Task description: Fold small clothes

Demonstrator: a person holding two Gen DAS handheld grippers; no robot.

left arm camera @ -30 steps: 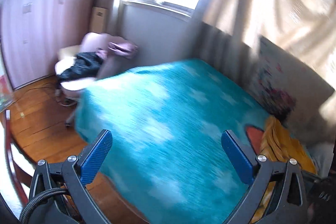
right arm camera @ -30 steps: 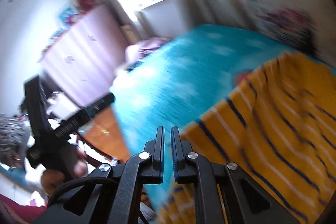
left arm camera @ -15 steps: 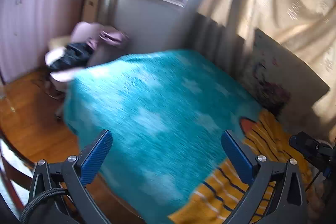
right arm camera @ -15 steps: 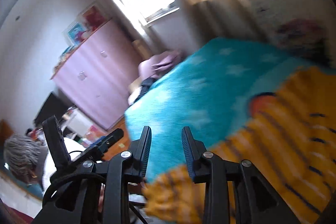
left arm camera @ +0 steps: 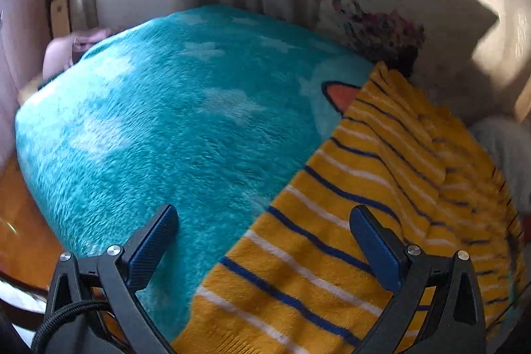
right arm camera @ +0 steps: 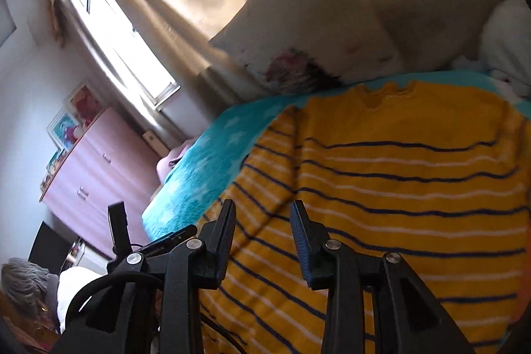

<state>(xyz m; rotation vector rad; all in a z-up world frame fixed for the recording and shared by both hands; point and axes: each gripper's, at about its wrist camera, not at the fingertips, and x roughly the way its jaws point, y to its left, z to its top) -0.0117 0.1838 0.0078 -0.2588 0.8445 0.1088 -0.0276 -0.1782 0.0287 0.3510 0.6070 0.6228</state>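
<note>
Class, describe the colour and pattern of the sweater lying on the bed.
The sweater is mustard yellow with thin navy and white horizontal stripes, clearest in the right wrist view.

sweater (right arm camera: 415,188): fuzzy knit | blanket (left arm camera: 172,128): plush fleece | floor (left arm camera: 23,221): glossy wood

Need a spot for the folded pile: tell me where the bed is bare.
Free: the turquoise blanket from the striped yellow sweater across to the bed's edge above the wooden floor. Crowded: the sweater's side, running up to the pillow.
</note>
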